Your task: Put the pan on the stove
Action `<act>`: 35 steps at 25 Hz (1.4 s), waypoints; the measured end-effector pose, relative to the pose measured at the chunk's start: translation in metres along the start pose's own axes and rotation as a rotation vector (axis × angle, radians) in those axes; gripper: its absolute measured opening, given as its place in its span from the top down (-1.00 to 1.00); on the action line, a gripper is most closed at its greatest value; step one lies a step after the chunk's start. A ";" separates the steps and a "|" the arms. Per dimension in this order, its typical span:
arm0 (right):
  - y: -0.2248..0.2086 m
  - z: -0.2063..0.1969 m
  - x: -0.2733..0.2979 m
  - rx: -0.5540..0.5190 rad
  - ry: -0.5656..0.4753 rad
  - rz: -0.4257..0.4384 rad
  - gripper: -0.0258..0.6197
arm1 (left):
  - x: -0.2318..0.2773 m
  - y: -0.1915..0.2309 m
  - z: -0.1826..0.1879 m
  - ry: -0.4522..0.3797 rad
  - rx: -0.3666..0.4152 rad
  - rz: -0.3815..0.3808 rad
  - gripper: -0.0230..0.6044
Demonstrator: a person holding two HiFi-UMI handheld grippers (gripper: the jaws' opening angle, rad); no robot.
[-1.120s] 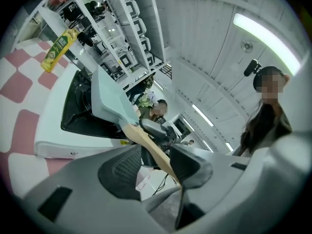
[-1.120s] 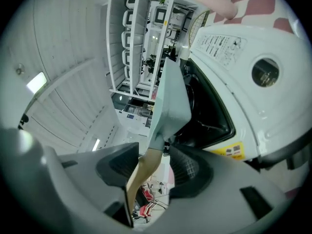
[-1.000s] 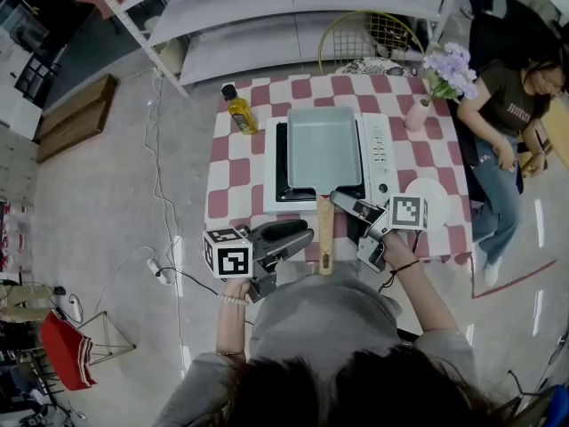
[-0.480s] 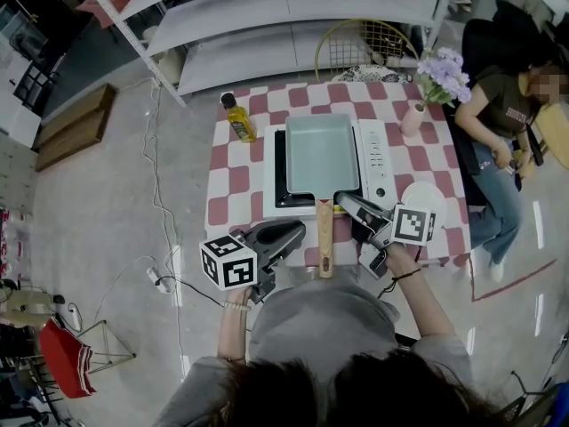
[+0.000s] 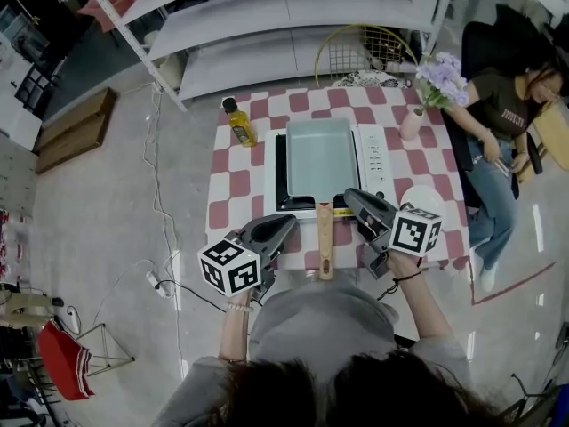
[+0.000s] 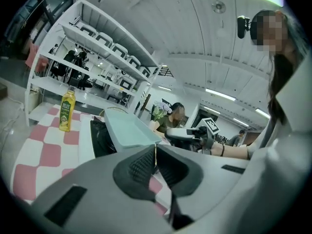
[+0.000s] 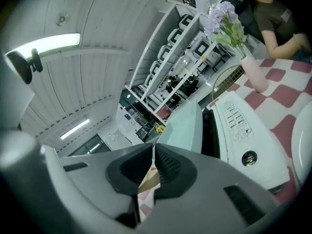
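A pale teal rectangular pan (image 5: 320, 157) sits on the white stove (image 5: 380, 163), its wooden handle (image 5: 325, 238) pointing toward me over the table edge. My left gripper (image 5: 289, 223) hovers left of the handle, apart from it. My right gripper (image 5: 349, 196) hovers right of the handle by the stove's front corner. Both have closed their jaws with nothing between them. In the left gripper view the left gripper (image 6: 155, 152) faces the pan (image 6: 127, 128). In the right gripper view the right gripper (image 7: 153, 152) has the pan (image 7: 187, 126) and stove (image 7: 243, 130) beyond it.
On the red-and-white checked table (image 5: 236, 181) stand a yellow oil bottle (image 5: 240, 121), a pink vase of purple flowers (image 5: 413, 121) and a white plate (image 5: 425, 198). A seated person (image 5: 498, 123) is at the right. White shelves (image 5: 293, 25) and a wire basket (image 5: 369, 47) lie behind.
Both grippers' jaws have gone from open to shut. The left gripper has drifted slightly toward the table, and the right one has tilted up. The pan has stayed in place.
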State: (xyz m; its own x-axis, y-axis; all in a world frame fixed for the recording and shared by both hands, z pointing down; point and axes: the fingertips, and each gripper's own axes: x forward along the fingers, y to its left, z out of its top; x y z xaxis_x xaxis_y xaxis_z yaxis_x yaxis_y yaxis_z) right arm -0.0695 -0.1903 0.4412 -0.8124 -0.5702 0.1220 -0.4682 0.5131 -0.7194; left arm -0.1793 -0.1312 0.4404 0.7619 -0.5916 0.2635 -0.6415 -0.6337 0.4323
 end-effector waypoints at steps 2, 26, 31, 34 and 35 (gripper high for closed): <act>0.000 0.005 -0.001 -0.043 -0.019 -0.012 0.82 | -0.001 0.002 0.004 -0.012 0.018 0.021 0.83; -0.001 0.043 -0.022 -0.315 -0.150 -0.101 0.85 | -0.006 0.019 0.033 -0.098 0.234 0.236 0.84; -0.002 0.047 -0.023 -0.359 -0.167 -0.111 0.85 | -0.005 0.019 0.036 -0.111 0.234 0.239 0.84; -0.004 0.048 -0.025 -0.372 -0.172 -0.118 0.85 | -0.004 0.019 0.038 -0.117 0.243 0.247 0.84; -0.005 0.048 -0.026 -0.372 -0.174 -0.120 0.85 | -0.004 0.020 0.037 -0.117 0.244 0.249 0.84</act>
State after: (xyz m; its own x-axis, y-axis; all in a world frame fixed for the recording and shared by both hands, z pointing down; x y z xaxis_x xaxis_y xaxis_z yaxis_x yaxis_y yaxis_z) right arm -0.0294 -0.2087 0.4090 -0.6883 -0.7237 0.0499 -0.6755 0.6144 -0.4077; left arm -0.1985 -0.1599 0.4156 0.5734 -0.7868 0.2285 -0.8192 -0.5549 0.1452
